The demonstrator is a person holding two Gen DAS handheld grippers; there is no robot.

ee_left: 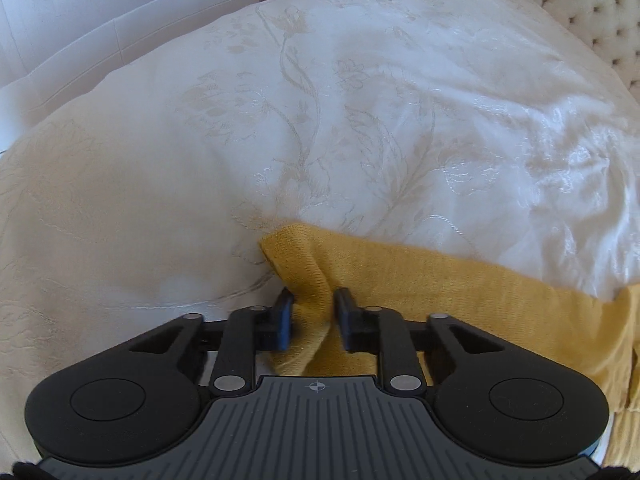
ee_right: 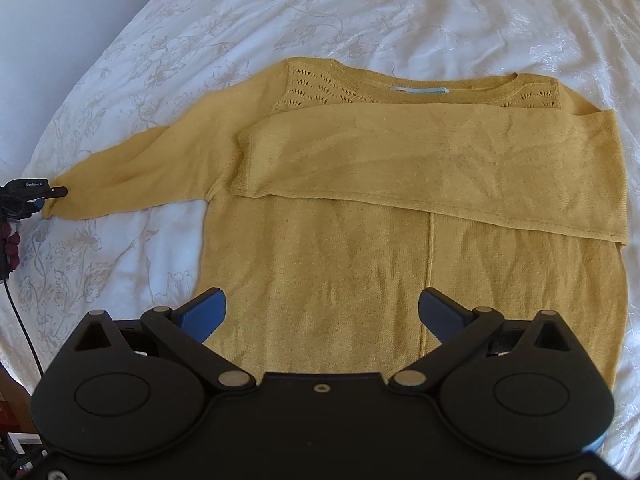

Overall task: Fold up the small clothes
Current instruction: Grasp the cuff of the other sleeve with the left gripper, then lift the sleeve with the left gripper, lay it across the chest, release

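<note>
Lying flat on the bed, the yellow sweater (ee_right: 400, 240) is spread out with its neck at 12 o'clock and its bottom edge at 6 o'clock in the right wrist view. One sleeve (ee_right: 460, 160) is already folded across the chest. The other sleeve (ee_right: 132, 176) sticks straight out toward 9 o'clock.

The sweater looks soft, thin and light. It will bend and sag anywhere it is not held, and it may stretch if pulled hard. It looks a bit rough, so I think it will not slip out easily. The cuff is a good place to hold it, because the whole sleeve will follow the cuff.

The left gripper (ee_left: 314, 300) is at that cuff (ee_left: 308, 264). Its jaws are partly closed with a bunched bit of yellow cloth between them. I cannot tell if they are squeezing it tight yet. In the right wrist view the same gripper shows small at 9 o'clock, touching the sleeve end.

The right gripper (ee_right: 322, 304) hovers above the bottom half of the sweater. Its jaws are wide open and hold nothing.

Around the sweater is a white bedspread (ee_right: 280, 12) with a shiny flower pattern and soft wrinkles. A padded headboard (ee_left: 592, 12) with buttons is at 1 o'clock in the left wrist view.
</note>
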